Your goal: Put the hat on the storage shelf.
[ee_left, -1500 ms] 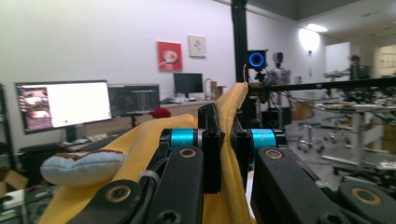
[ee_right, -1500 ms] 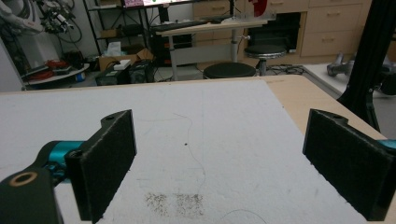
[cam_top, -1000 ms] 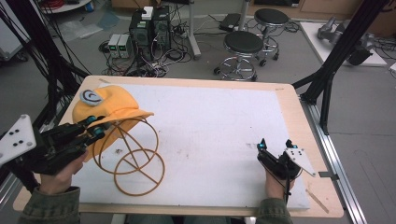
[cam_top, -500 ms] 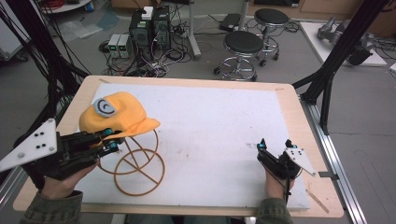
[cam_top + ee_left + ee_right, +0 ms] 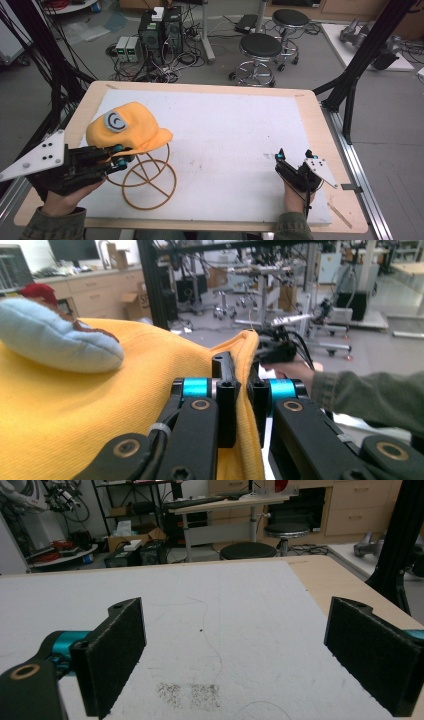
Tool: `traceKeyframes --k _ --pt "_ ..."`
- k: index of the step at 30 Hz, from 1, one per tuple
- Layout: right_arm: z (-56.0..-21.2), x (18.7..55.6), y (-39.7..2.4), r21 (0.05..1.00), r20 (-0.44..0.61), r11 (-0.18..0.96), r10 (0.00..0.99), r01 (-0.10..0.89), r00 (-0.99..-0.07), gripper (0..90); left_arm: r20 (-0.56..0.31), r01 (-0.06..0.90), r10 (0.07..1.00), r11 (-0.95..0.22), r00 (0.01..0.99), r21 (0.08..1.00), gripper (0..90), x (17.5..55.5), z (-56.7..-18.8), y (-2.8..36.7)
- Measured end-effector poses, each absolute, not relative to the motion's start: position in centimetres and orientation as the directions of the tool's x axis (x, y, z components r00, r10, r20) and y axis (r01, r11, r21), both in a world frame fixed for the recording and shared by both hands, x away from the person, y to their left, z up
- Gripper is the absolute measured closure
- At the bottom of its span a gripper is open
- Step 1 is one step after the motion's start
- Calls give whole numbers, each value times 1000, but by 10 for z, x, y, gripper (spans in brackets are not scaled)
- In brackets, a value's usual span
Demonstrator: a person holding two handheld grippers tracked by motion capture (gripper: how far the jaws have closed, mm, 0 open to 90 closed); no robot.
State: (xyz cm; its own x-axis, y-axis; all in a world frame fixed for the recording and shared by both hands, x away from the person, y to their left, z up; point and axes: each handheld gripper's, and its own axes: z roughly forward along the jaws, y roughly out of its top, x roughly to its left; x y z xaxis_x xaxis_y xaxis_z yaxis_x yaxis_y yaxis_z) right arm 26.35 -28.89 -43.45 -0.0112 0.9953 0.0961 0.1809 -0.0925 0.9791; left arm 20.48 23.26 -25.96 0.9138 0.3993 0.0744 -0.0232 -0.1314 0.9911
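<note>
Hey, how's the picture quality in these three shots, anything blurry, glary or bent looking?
High view: even light, slightly soft, no strong glare on the white mat. Left gripper view: the yellow cap is close and soft, the room behind sharper. Right gripper view: the wide-apart jaws loom large and the table edge looks a little bowed.

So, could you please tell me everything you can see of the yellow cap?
The yellow cap looks like soft knitted fabric, with a domed crown, a short brim pointing right and a grey round patch with a white crescent. It sits over the top of the wire stand at the table's left. The left gripper is shut on its lower edge, the fabric pinched between the jaws.
</note>
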Motion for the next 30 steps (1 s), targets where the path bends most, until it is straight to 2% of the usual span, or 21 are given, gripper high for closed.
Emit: traceKeyframes --k 18,22,28,30 --pt "-435 264 -289 979 96 -92 995 183 -13 86 53 45 289 -320 956 946 865 206 -273 220" --pt "-435 264 -289 979 96 -92 995 183 -12 86 7 80 258 -324 966 943 783 209 -274 220" --pt "-433 261 -291 979 122 -121 993 164 1 86 -6 83 247 -303 969 949 641 210 -273 220" --pt "-433 261 -292 978 131 -130 991 162 3 86 -1 75 252 -287 968 955 635 209 -272 221"
